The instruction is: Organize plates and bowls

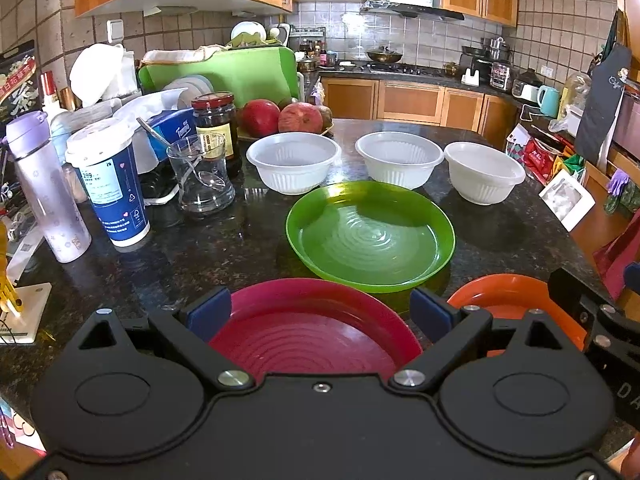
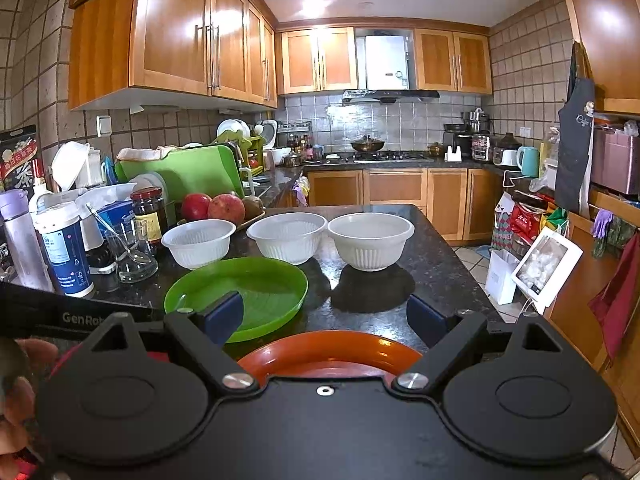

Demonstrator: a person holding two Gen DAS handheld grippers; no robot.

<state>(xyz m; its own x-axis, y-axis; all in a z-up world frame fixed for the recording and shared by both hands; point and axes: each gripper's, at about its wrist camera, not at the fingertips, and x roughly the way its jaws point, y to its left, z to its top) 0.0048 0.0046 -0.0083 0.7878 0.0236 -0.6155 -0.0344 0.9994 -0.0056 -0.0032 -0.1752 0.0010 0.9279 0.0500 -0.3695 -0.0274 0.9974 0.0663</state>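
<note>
Three white bowls (image 1: 293, 167) (image 1: 399, 159) (image 1: 484, 172) in far row on worktop (image 1: 224, 248); green plate (image 1: 370, 236) mid; red plate (image 1: 312, 330) near left, orange plate (image 2: 330, 350) near right. Left tongs (image 1: 320, 314) wide over red plate; right tongs (image 2: 325, 316) wide over orange plate, both empty. Best to pinch rim squarely, lift level, stack onto green.

Under my left tool (image 1: 320, 314), black with dark blue pads (image 1: 210, 312), I see a crimson plate (image 1: 312, 336) ringed with concentric ridges. Just ahead of it sits a lime green plate (image 1: 370, 236) with the same ripple pattern. Beneath my right tool (image 2: 324, 318) is an orange plate (image 2: 328, 354). Farther ahead stand three white bowls (image 1: 294, 168) with fluted sides. The counter (image 1: 224, 248) is black granite, speckled brown and grey.
</note>
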